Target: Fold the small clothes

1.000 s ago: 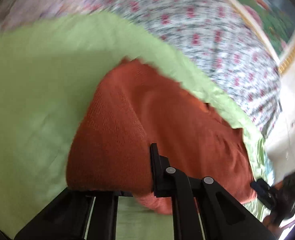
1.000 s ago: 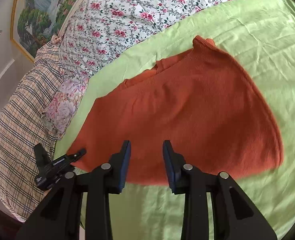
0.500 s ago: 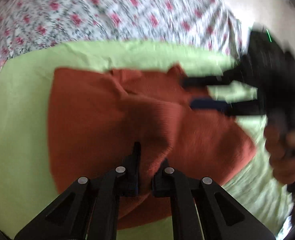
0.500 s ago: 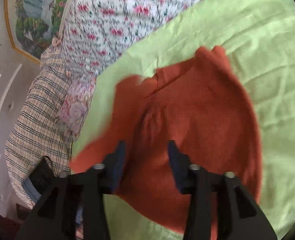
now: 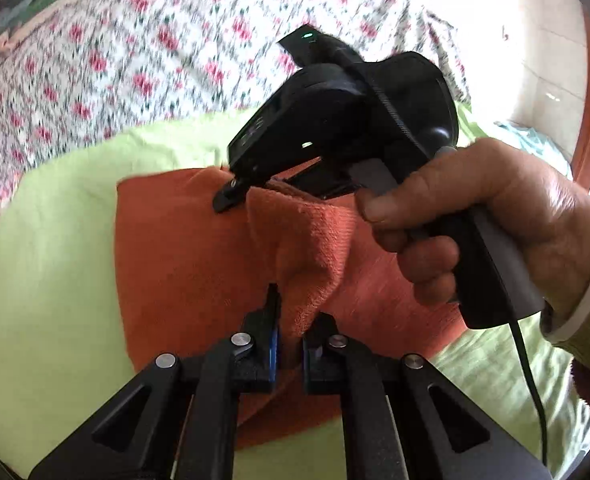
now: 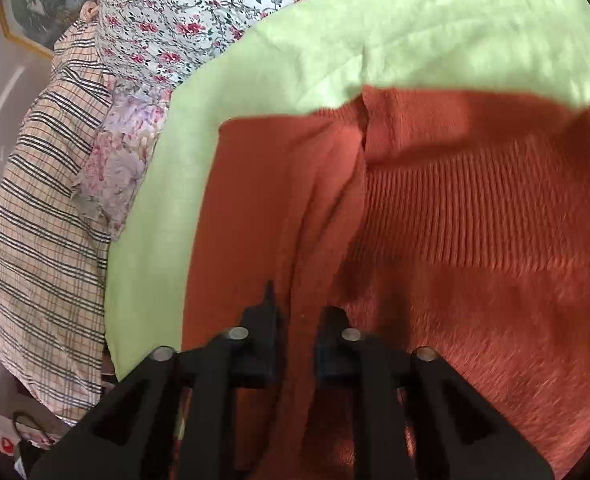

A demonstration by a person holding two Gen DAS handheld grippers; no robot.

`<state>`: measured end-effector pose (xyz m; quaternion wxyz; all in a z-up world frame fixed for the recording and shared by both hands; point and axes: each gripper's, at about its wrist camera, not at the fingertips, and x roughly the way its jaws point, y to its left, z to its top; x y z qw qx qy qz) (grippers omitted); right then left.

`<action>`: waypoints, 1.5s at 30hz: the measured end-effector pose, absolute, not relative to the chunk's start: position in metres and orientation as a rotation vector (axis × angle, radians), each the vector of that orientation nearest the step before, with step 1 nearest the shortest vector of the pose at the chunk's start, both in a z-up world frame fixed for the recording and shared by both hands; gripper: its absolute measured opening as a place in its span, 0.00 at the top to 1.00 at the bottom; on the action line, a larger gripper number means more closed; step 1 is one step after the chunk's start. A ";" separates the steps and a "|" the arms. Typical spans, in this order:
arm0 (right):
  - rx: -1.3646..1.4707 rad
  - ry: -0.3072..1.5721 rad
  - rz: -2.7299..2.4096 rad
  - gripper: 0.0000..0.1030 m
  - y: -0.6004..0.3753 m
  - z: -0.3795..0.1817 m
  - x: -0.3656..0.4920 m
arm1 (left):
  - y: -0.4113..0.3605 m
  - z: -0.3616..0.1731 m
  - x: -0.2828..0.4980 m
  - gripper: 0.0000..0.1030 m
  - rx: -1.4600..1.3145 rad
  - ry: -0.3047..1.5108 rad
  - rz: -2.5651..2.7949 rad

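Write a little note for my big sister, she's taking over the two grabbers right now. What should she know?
Left tool: shut on a pinched-up ridge of the orange knit top.
Right tool: jaws closing, with a fold of the same top between them.
A hand holds the right tool over the top's far edge.
The top lies on the green sheet, part of it folded over itself.
Done: first fold begun.
Left: lay that fold flat, smooth it, probably fold again.
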<state>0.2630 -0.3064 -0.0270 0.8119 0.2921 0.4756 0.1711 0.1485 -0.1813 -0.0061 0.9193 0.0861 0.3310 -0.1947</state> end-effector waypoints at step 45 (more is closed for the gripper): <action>0.751 0.901 0.080 0.38 -0.434 -0.037 0.145 | -0.093 -0.082 0.280 0.21 -0.475 1.131 -0.580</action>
